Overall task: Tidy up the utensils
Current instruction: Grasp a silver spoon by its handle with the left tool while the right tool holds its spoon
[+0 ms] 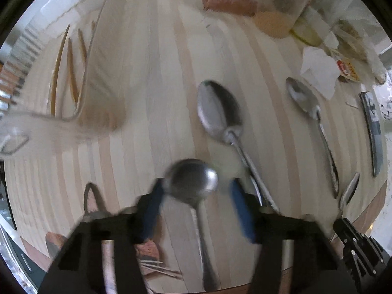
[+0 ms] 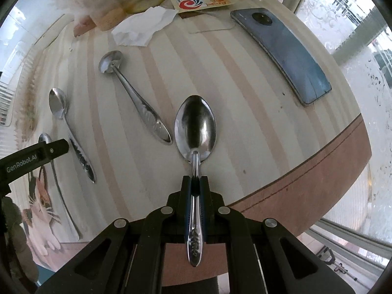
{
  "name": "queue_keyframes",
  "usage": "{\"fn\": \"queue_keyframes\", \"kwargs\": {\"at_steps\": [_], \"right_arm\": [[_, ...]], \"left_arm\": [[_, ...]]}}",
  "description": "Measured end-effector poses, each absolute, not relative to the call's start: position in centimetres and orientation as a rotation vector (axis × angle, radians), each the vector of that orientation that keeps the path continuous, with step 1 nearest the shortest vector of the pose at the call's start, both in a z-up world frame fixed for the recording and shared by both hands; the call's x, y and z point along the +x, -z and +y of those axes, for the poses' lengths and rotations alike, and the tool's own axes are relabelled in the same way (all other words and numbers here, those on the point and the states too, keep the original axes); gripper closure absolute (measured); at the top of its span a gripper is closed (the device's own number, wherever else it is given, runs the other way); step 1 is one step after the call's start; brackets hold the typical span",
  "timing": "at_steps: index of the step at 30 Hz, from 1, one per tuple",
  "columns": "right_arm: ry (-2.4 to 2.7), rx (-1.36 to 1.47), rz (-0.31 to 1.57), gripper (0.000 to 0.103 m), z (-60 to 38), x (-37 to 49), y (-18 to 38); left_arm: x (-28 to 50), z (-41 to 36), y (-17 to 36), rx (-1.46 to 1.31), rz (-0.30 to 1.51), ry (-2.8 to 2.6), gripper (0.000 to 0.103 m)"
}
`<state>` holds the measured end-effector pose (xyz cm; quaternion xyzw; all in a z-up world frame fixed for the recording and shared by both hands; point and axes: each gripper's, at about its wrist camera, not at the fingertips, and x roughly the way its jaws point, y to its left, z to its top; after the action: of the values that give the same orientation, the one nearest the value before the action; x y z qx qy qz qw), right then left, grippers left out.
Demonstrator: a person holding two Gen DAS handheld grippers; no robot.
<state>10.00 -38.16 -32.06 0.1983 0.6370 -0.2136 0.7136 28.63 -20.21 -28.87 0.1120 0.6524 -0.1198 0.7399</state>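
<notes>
Two claws are at work, each pointing down at the striped table (image 2: 245,103). The right gripper (image 2: 195,183) is pinched tight on the neck of a large spoon (image 2: 195,125); its bowl juts out ahead of the fingertips and its patterned handle runs back between the jaws toward the camera, so the long axis lies along the claw's own line. The left gripper (image 1: 196,191) stands partly open, its blue pads (image 1: 241,210) on either side of a blurred round-bowled spoon (image 1: 193,183) without clearly pressing it; that spoon's handle also runs back toward the camera.

Beyond and to the right of the left claw lie two more spoons (image 1: 220,112) (image 1: 306,107), bowls away, handles slanting back, roughly parallel. Far left of it sits a clear tray (image 1: 80,93) with chopsticks (image 1: 71,73). A phone (image 2: 284,51) lies ahead-right of the right claw.

My judgement: the left claw must finish closing before lifting.
</notes>
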Motion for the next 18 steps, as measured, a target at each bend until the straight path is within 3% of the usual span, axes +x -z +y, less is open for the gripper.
{"fn": "queue_keyframes", "kwargs": {"at_steps": [18], "right_arm": [[0.371,0.450,1.435,0.096,-34.6,10.4,31.5]], "left_arm": [[25.2,-15.1,28.7,0.358,1.436,0.289,0.065]]}}
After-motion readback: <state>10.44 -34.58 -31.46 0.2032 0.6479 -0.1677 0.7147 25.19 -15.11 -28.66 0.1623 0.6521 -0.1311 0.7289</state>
